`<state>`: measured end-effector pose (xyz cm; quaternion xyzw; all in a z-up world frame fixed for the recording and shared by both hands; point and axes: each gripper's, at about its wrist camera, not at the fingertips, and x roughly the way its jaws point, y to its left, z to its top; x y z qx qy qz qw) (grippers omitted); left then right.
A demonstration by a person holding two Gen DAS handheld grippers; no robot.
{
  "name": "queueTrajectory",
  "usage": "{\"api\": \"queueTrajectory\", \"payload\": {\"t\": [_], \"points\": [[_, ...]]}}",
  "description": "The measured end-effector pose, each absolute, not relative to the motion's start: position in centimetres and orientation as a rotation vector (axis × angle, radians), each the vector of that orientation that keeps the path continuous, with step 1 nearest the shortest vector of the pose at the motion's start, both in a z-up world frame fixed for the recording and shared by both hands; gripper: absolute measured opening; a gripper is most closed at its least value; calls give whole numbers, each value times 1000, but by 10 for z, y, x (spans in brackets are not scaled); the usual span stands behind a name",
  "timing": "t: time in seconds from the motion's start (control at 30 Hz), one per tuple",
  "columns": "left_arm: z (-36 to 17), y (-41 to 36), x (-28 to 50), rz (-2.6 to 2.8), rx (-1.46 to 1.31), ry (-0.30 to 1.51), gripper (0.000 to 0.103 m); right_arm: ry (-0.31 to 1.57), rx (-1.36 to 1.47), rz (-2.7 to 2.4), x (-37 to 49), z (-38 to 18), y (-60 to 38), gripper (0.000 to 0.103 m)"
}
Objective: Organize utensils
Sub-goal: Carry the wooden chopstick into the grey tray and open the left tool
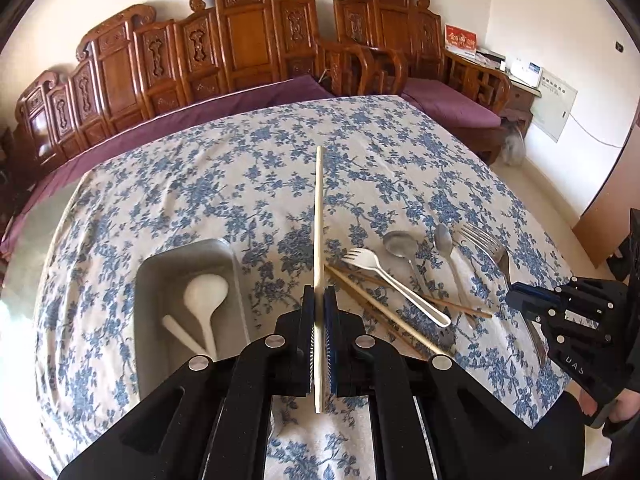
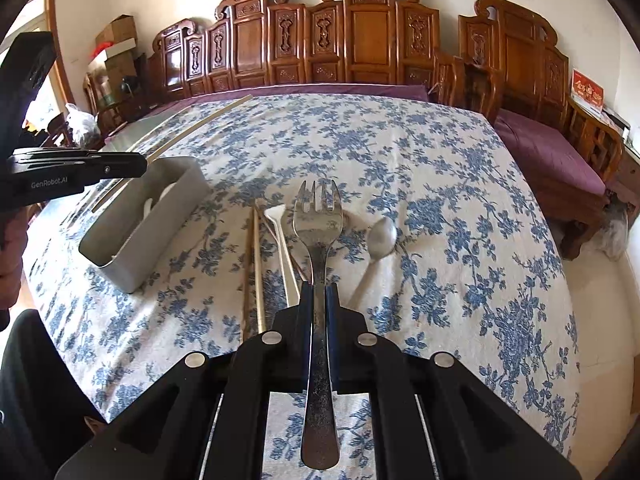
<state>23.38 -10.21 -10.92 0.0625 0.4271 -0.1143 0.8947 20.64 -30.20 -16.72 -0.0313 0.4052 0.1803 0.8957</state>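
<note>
Left claw [image 1: 319, 312] clamped on pale chopstick [image 1: 319, 216], right claw [image 2: 319, 300] on steel fork [image 2: 318, 216]: carry level, lower handle-first into grey bin [image 1: 152, 280] lower left.

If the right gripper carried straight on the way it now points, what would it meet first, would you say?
Probably the bare flowered tablecloth beyond the white fork and spoon. The right gripper, shut on the metal fork, points down at the table; depth is unclear.
</note>
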Motion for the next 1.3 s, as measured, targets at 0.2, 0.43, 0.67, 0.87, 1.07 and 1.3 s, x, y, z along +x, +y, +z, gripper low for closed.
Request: {"api": "queueTrajectory", "payload": {"t": [0.2, 0.43, 0.67, 0.87, 1.07, 1.3], "points": [[-108, -80, 220, -213, 118, 884, 4, 830, -89, 396, 205, -163, -279, 8], [-108, -44, 214, -194, 105, 878, 4, 841, -103, 422, 211, -165, -247, 8], [-120, -3, 213, -168, 92, 889, 4, 844, -105, 447, 218, -170, -218, 8], [-151, 23, 213, -161, 80, 948, 4, 855, -99, 457, 222, -177, -202, 8], [-169, 29, 219, -167, 80, 990, 4, 871, -110, 461, 225, -181, -193, 8], [-179, 25, 232, -172, 83, 1005, 4, 880, -118, 475, 229, -181, -185, 8]]}}
